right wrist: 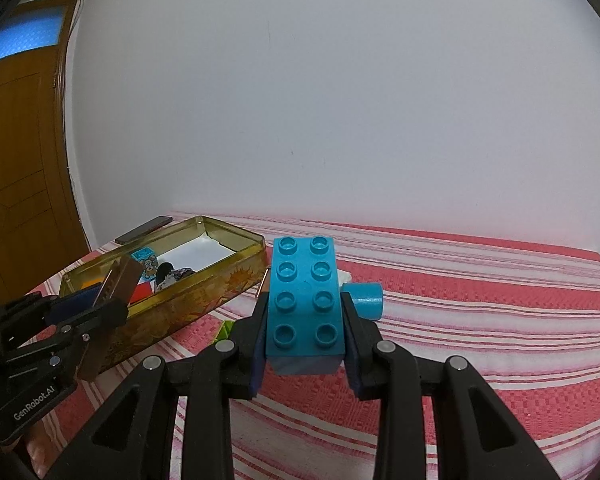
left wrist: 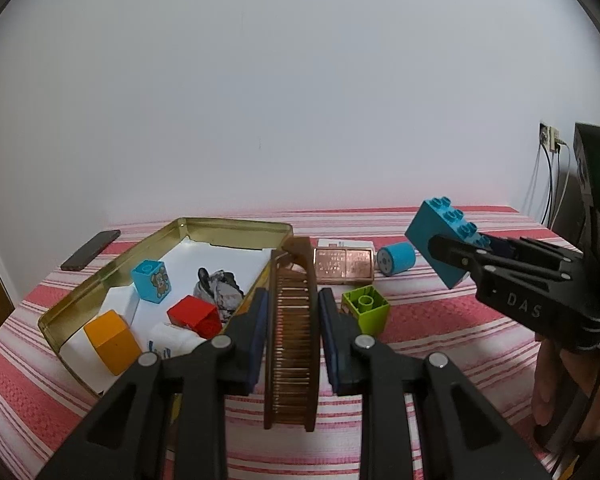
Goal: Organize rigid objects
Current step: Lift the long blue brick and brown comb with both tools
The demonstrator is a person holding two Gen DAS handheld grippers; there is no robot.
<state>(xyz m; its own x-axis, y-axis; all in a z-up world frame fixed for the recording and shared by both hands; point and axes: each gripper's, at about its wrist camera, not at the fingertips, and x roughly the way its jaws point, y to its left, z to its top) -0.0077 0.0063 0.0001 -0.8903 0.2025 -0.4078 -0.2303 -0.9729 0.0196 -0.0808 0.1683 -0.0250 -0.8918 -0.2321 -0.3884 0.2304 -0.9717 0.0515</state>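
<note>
I have the left gripper (left wrist: 293, 322) pinching a brown comb (left wrist: 292, 344) edge-up between its blue pads, the comb running straight out toward twelve o'clock and hanging above the striped red cloth (left wrist: 440, 344). My right gripper (right wrist: 305, 332) is clamped on the sides of a teal eight-stud brick (right wrist: 305, 300), studs facing up, held clear of the cloth. From the left wrist, the gold tin (left wrist: 112, 268) lies at ten o'clock of the comb, its near wall just beside the left pad; inside it I see a yellow block (left wrist: 114, 340), a red block (left wrist: 194, 316), a blue bear cube (left wrist: 151, 280) and a grey crumpled lump (left wrist: 220, 290). A green brick (left wrist: 366, 312) sits on the cloth at one o'clock, close to the right pad. Past the comb's tip is a copper-coloured box (left wrist: 343, 266), with a teal cylinder (left wrist: 396, 258) just right of it. A dark phone (left wrist: 91, 250) lies beyond the tin's far left corner.
</note>
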